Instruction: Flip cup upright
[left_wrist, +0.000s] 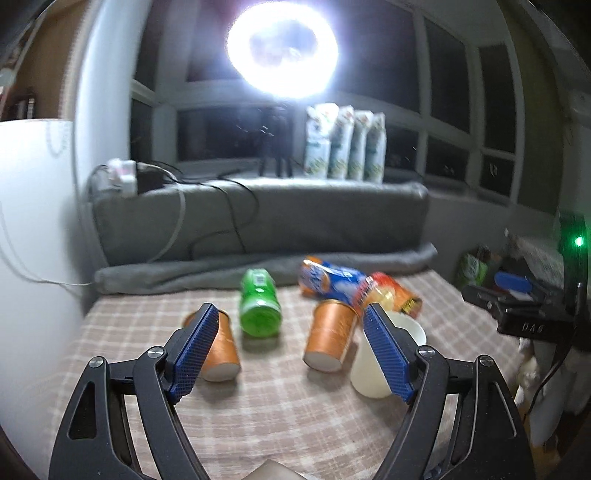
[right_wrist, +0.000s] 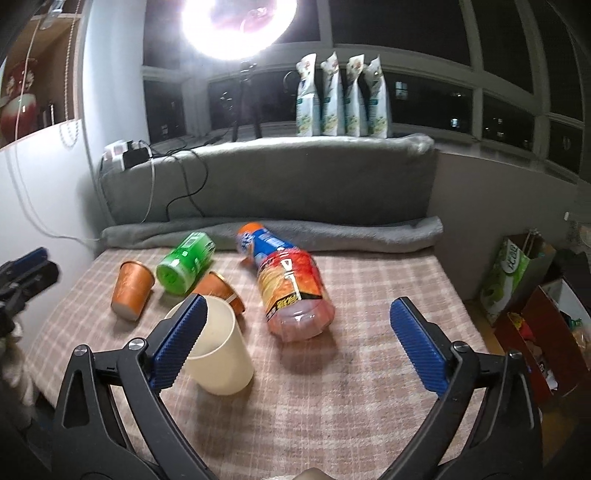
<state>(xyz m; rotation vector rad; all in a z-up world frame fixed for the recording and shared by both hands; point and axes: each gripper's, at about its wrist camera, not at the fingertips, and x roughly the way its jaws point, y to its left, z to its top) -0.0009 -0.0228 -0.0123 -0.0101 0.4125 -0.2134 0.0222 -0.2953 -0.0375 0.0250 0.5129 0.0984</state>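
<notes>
A cream cup (right_wrist: 218, 354) stands upright, mouth up, on the plaid cloth; it also shows in the left wrist view (left_wrist: 380, 354), partly behind my left gripper's right finger. Two orange paper cups stand mouth up: one at the left (left_wrist: 221, 347) (right_wrist: 131, 290), one in the middle (left_wrist: 330, 339) (right_wrist: 221, 291). My left gripper (left_wrist: 291, 350) is open and empty, above the cloth before the orange cups. My right gripper (right_wrist: 295, 343) is open and empty, its left finger (right_wrist: 177, 343) in front of the cream cup.
A green bottle (left_wrist: 258, 302) (right_wrist: 184, 266), a blue-orange bottle (left_wrist: 328, 282) (right_wrist: 258, 243) and a red-orange bottle (right_wrist: 295, 295) (left_wrist: 391, 295) lie on the cloth (right_wrist: 332, 406). A grey cushion (right_wrist: 273, 184) backs the bed. Boxes (right_wrist: 517, 280) stand right. A wall (left_wrist: 33, 229) is left.
</notes>
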